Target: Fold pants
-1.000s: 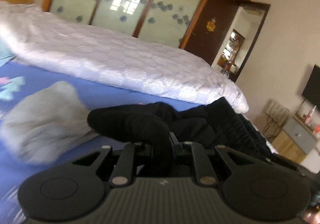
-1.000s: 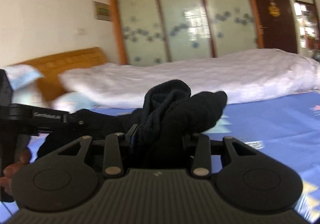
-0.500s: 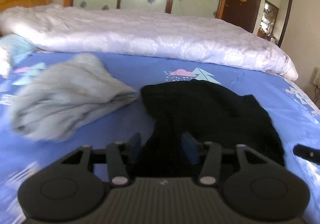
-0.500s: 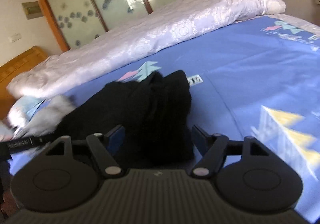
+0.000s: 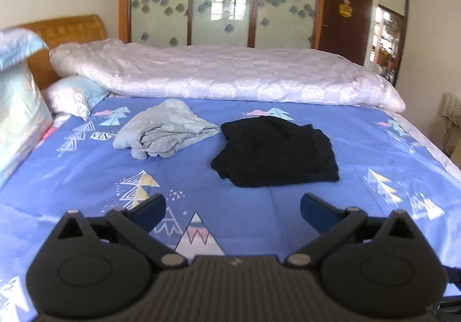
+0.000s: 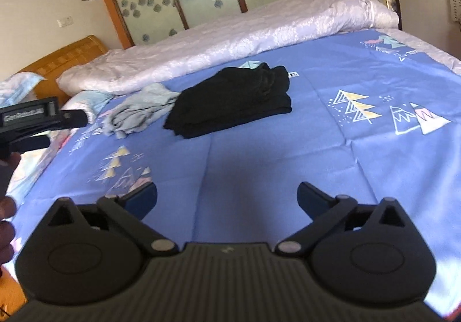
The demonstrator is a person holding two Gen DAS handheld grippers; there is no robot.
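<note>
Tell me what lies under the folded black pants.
The black pants rest directly on the blue patterned sheet. The sheet beneath them is covered, so whether anything else lies under them cannot be seen.

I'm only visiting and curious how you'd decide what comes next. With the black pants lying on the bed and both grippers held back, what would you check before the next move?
1. Left gripper empty: ok. Its jaws have just been opening and stand wide over bare blue bedsheet.
2. Right gripper empty: ok. Its jaws have just been opening too, nothing between them.
3. Black pants folded: ok. They lie as a compact, roughly square stack.
4. Pants flat on the sheet, nothing hanging off the bed: ok.
5. Pants apart from the crumpled grey garment: cannot tell. A gap shows in the left view, but they seem to meet in the right view.
6. Grey garment folded: not ok, probably next.
</note>
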